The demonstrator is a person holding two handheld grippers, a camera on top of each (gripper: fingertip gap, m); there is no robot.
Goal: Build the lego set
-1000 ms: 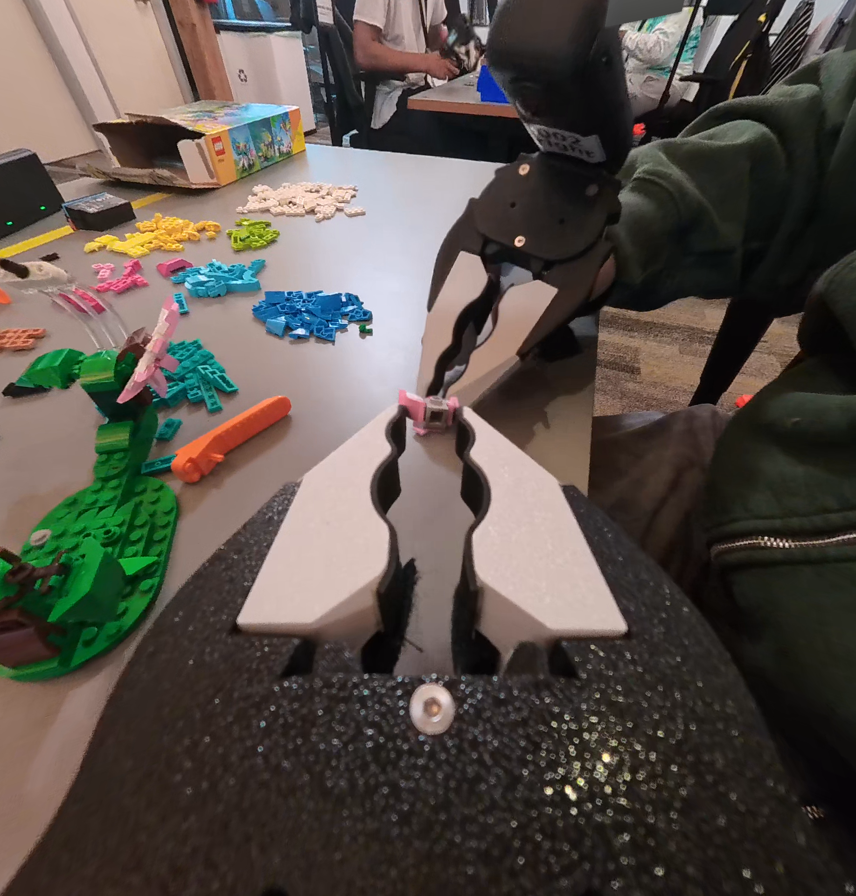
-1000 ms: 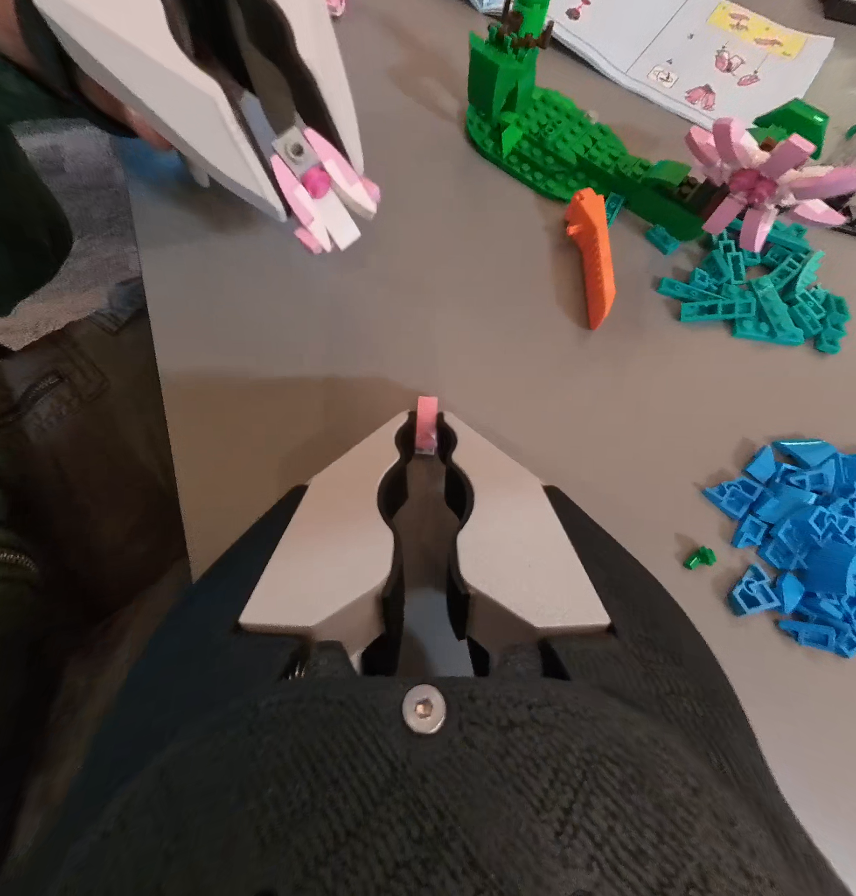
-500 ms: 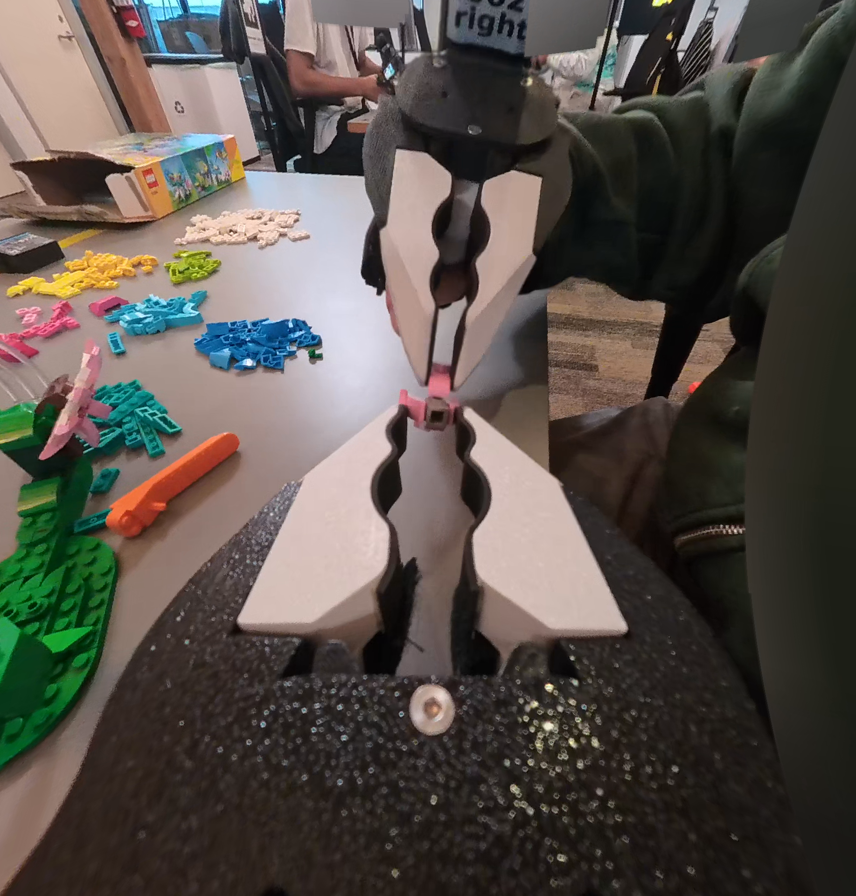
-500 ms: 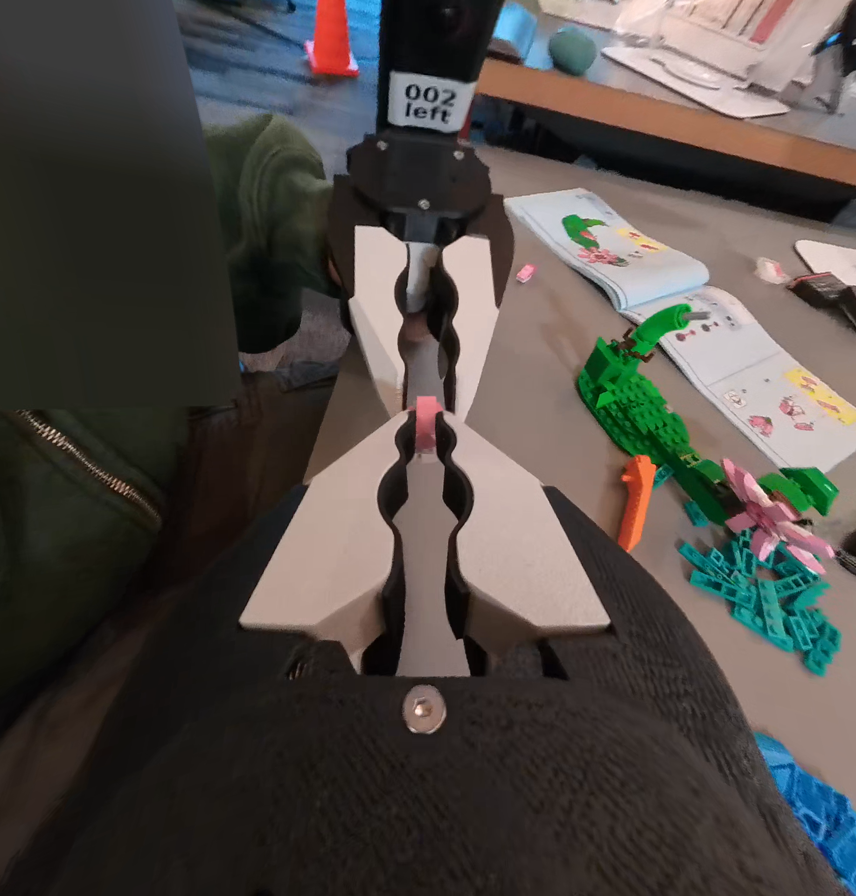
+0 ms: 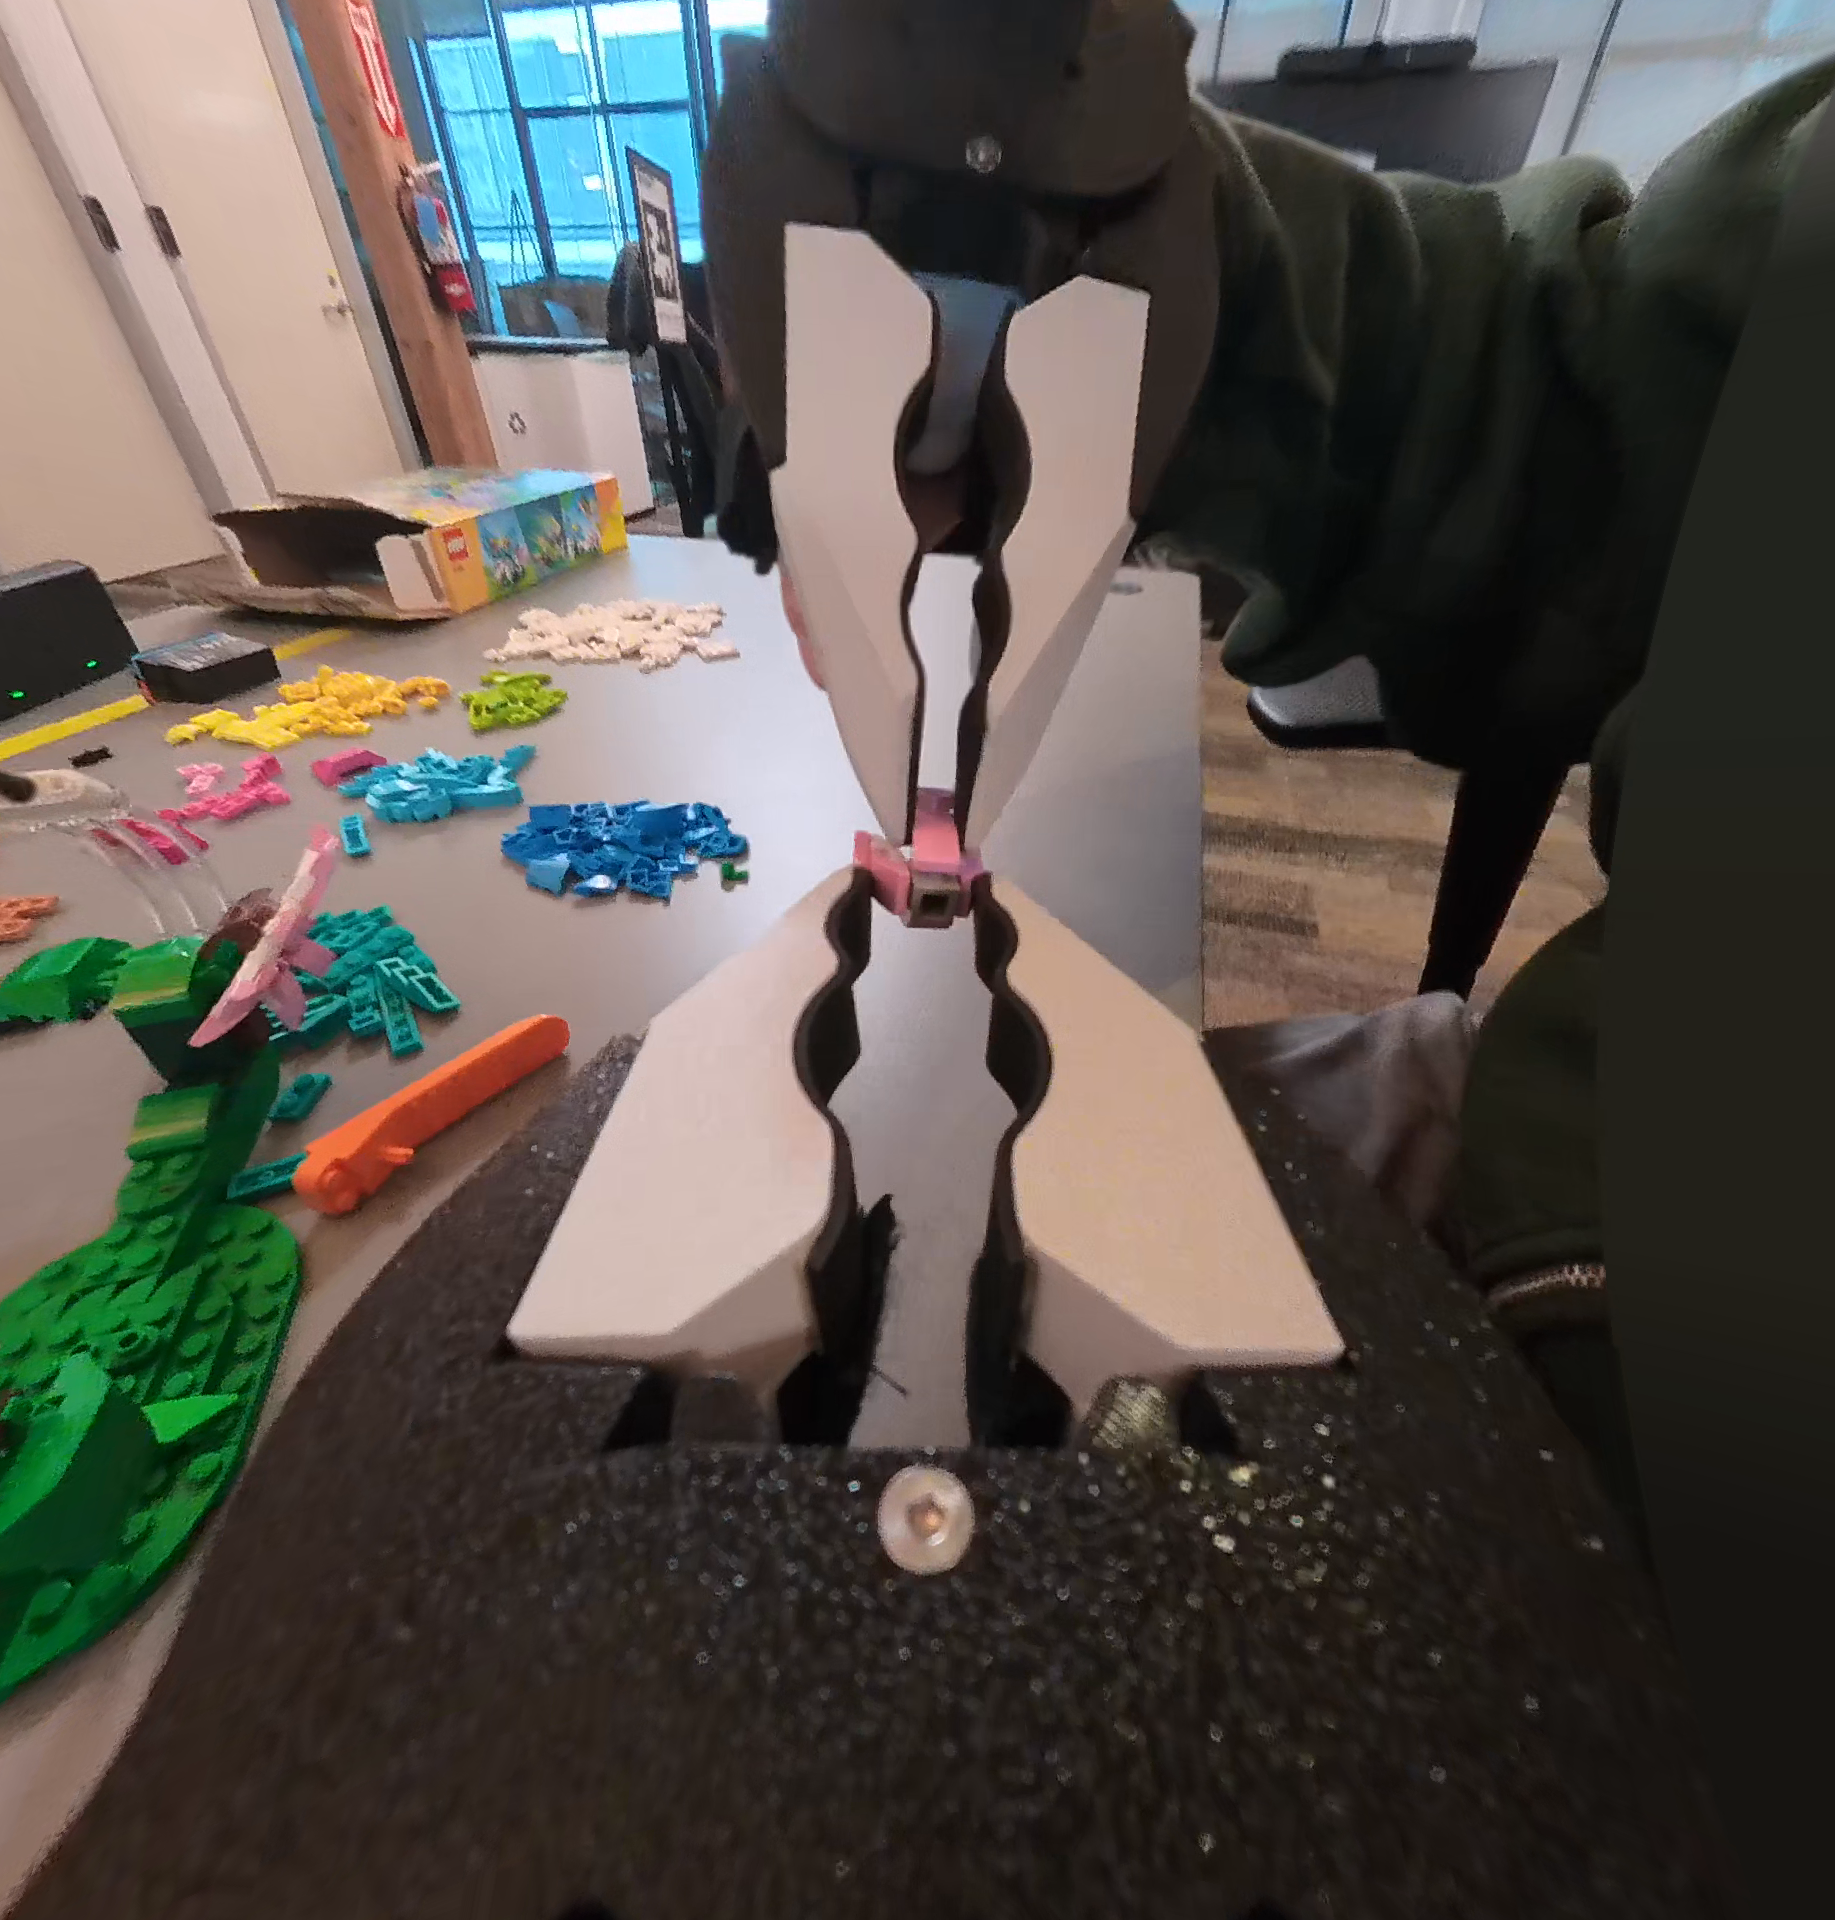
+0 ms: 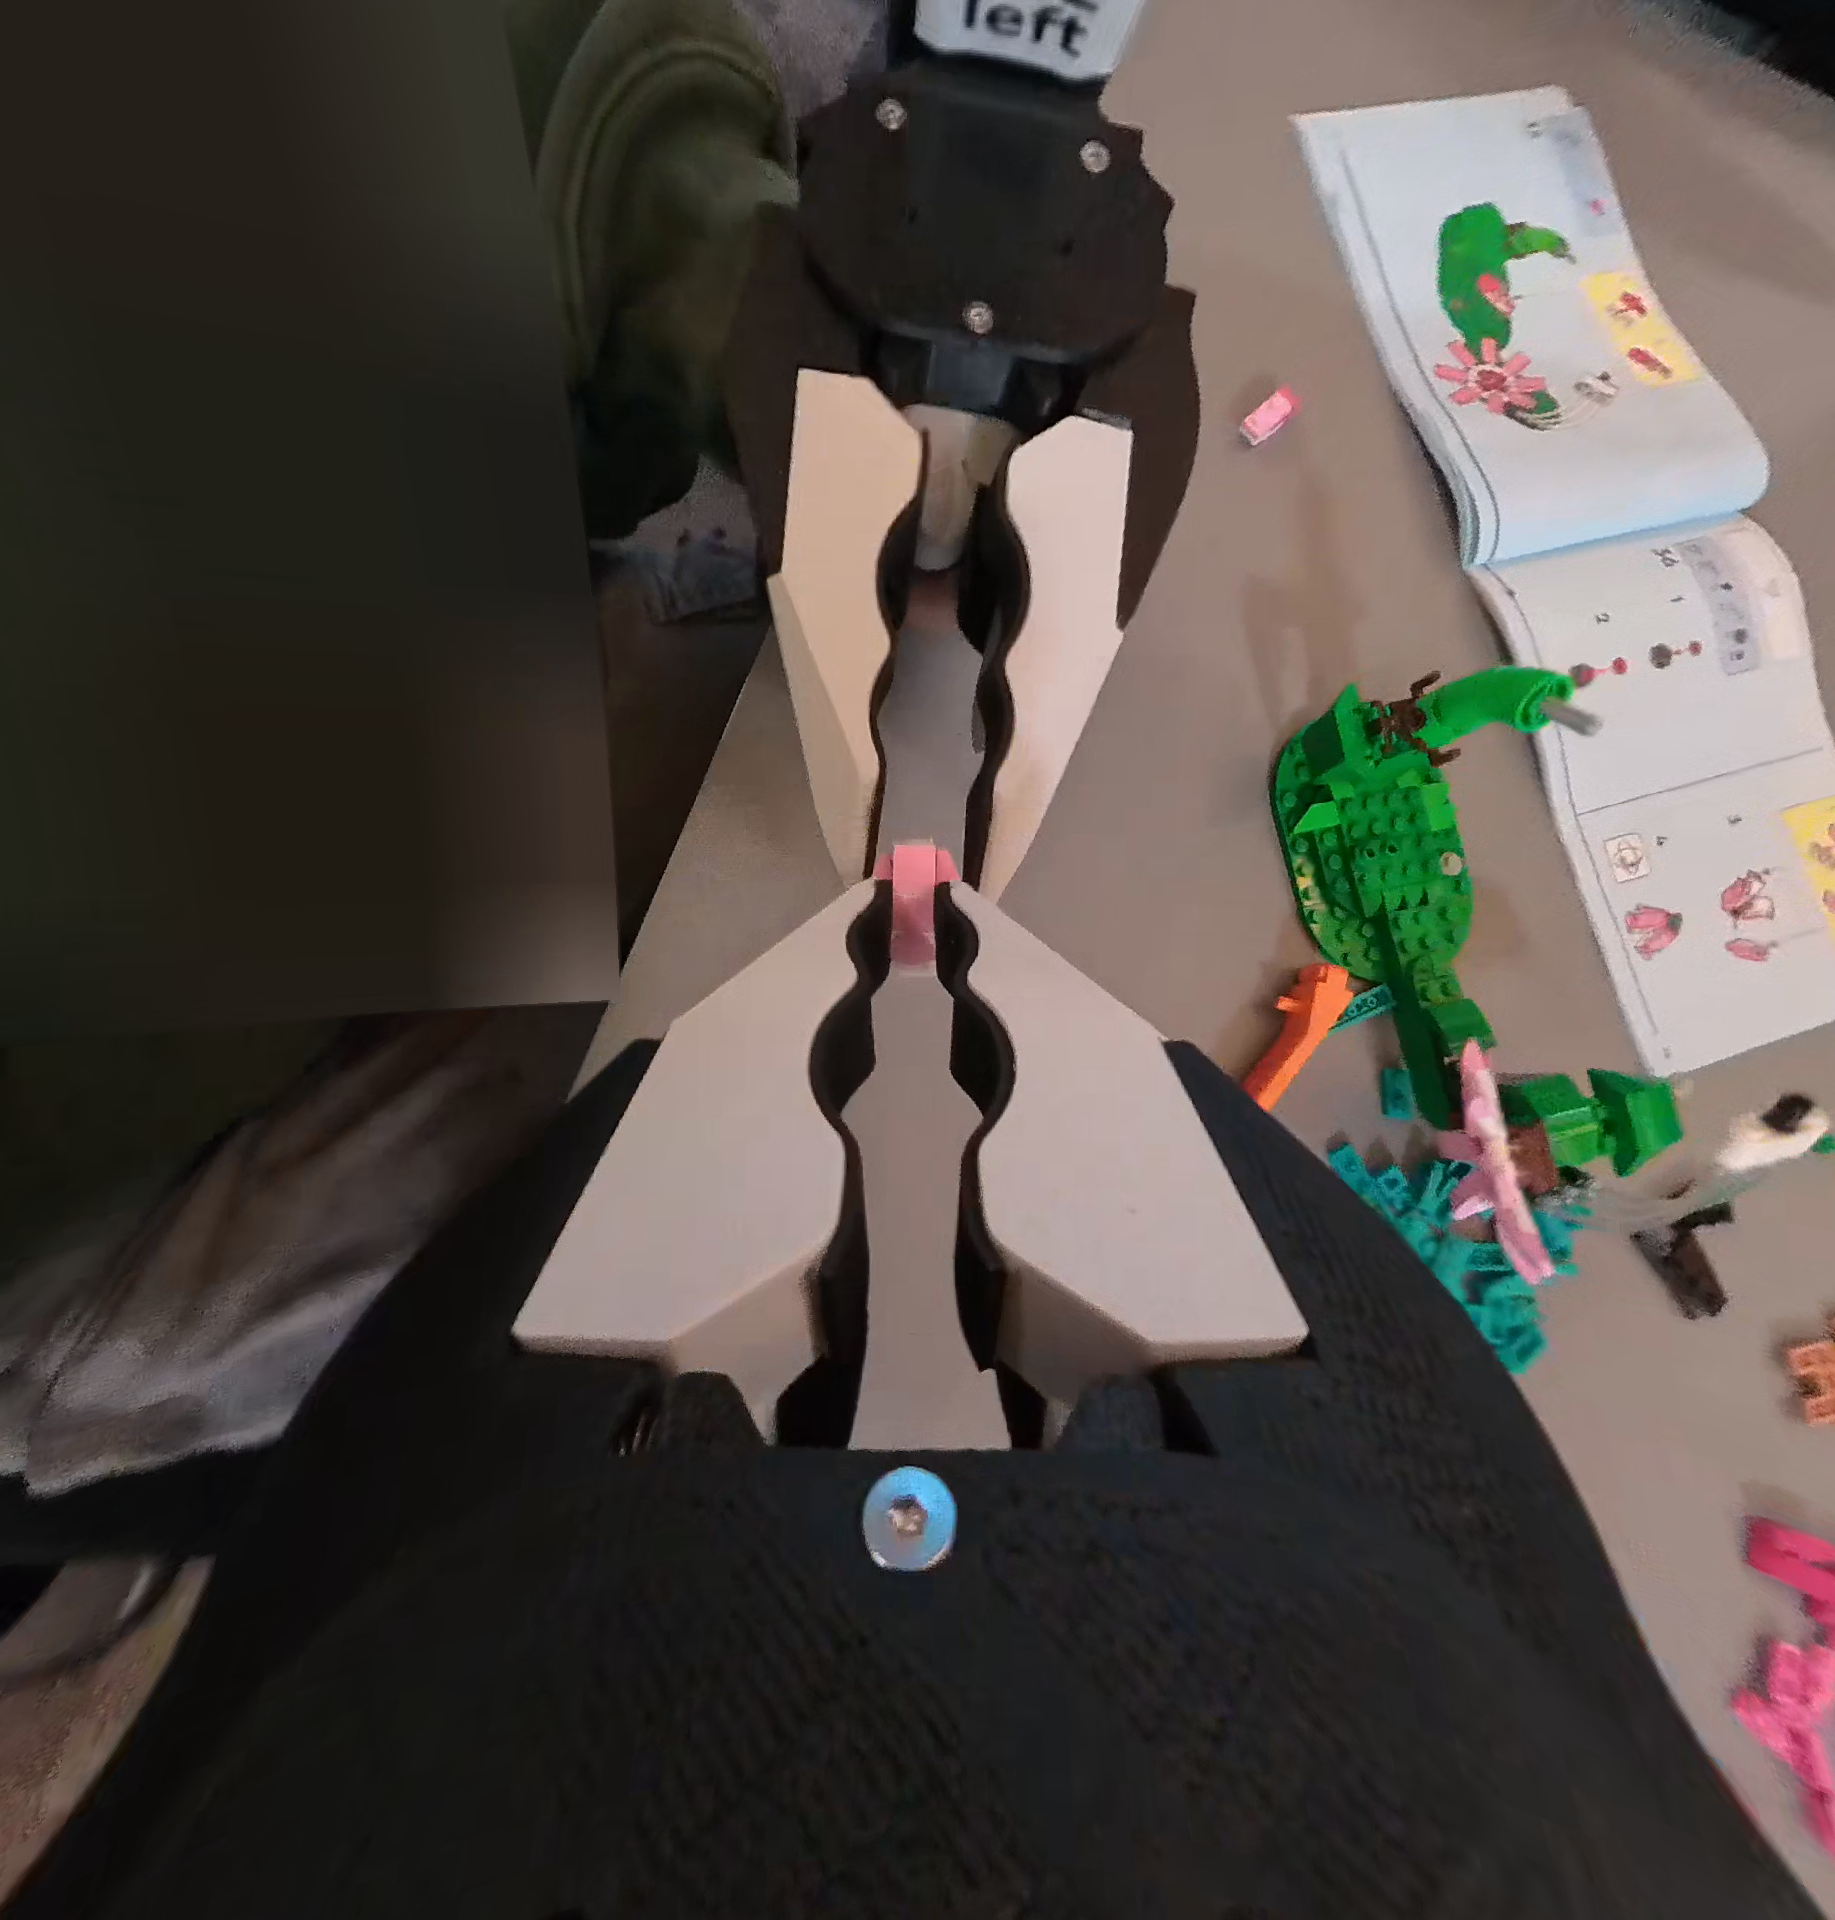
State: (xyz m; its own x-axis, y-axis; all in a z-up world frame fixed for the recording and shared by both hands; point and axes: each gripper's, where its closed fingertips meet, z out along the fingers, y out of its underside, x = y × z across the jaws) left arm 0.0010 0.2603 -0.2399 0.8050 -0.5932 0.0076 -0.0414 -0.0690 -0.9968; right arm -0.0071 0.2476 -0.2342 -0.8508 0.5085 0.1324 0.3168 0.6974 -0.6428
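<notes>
My left gripper [image 5: 925, 902] is shut on a small pink flower assembly [image 5: 928, 896] with a grey hub, held in the air above the table's near edge. My right gripper [image 6: 911, 914] is shut on a single pink petal piece [image 6: 911, 906]. The two grippers meet tip to tip, and the petal [image 5: 934, 821] touches the top of the assembly. In the left wrist view the right gripper comes down from above; in the right wrist view the left gripper [image 6: 918, 868] points toward me. The green plant build [image 5: 113, 1351] with a finished pink flower [image 5: 269, 940] stands to the left.
Sorted brick piles lie on the grey table [image 5: 622, 956]: blue [image 5: 622, 847], teal [image 5: 383, 982], yellow [image 5: 310, 701], white [image 5: 612, 632]. An orange brick separator [image 5: 435, 1112] lies beside the build. An open instruction booklet [image 6: 1619, 520] lies beyond. The set's box [image 5: 445, 540] is at the back. From the left gripper's tips to the green plant build [image 5: 113, 1351] is close to 15 cm. Look for it in the right wrist view [image 6: 1376, 857] too.
My right gripper swung round from the side to point straight at my left gripper and brought its petal onto the assembly. Both grips stayed shut.
</notes>
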